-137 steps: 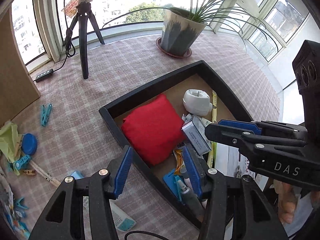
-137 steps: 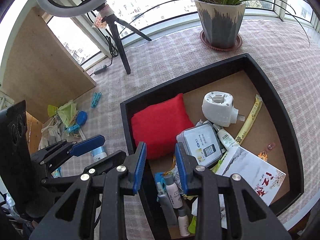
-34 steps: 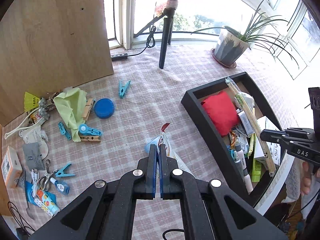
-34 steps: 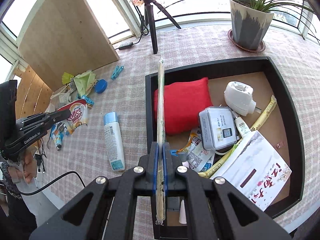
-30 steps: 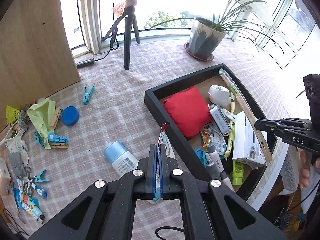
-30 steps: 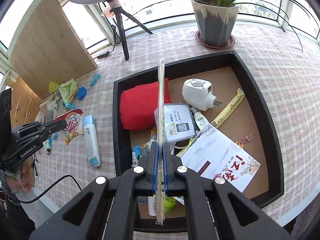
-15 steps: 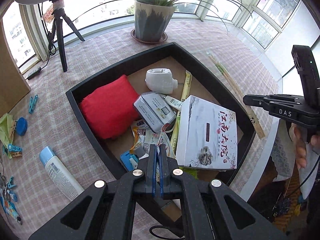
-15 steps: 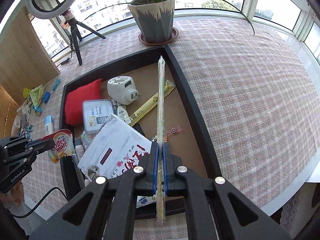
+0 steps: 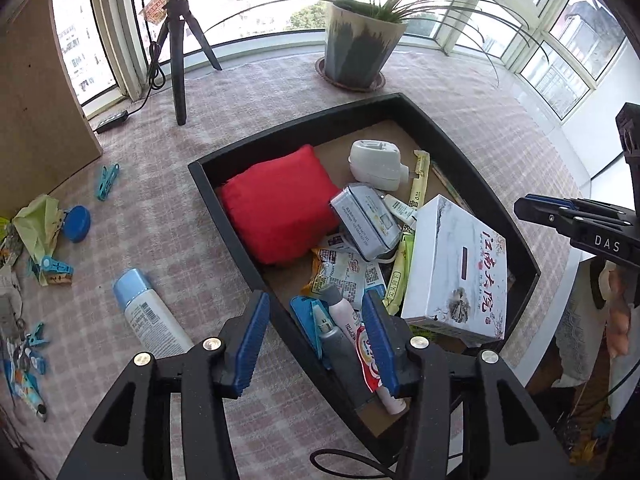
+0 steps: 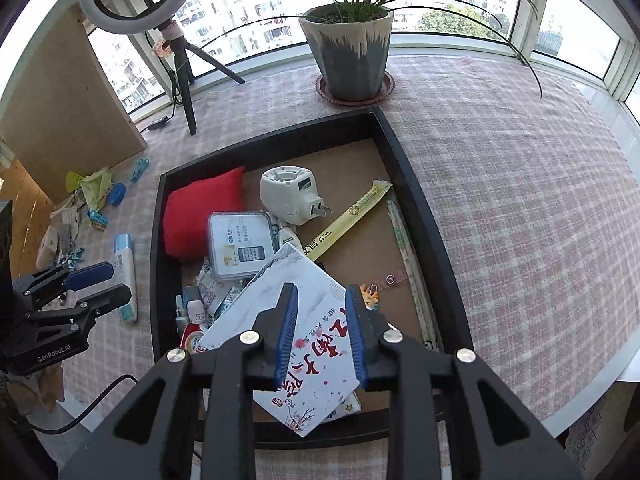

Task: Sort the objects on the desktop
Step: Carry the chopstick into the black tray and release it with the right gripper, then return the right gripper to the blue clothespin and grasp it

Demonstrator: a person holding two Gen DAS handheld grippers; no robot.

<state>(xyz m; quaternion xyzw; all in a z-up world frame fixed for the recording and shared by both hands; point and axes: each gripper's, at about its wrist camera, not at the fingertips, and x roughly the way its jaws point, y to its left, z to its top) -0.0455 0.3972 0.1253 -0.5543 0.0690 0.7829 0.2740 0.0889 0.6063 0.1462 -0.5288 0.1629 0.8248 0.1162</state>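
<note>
A black tray (image 9: 504,216) (image 10: 416,184) holds a red pouch (image 9: 280,204) (image 10: 200,212), a white plug device (image 9: 374,160) (image 10: 286,194), a grey tin (image 9: 364,220) (image 10: 240,244), a white printed box (image 9: 460,268) (image 10: 280,320) and a long chopstick packet (image 10: 412,268) along its right wall. My left gripper (image 9: 316,344) is open over the tray's near-left corner, with a coffee sachet (image 9: 370,356) lying below it. My right gripper (image 10: 320,334) is open and empty above the white box.
A blue-capped bottle (image 9: 148,316) (image 10: 124,272) lies left of the tray. Clips, a blue lid (image 9: 76,220) and yellow-green cloth (image 9: 38,224) lie at the far left. A potted plant (image 10: 348,52), a ring-light tripod (image 9: 176,60) and a wooden board (image 9: 36,92) stand behind.
Both grippers have opened. The left let go of the coffee sachet at the tray's near-left corner. The right let go of the chopstick packet, which now lies along the tray's right wall.
</note>
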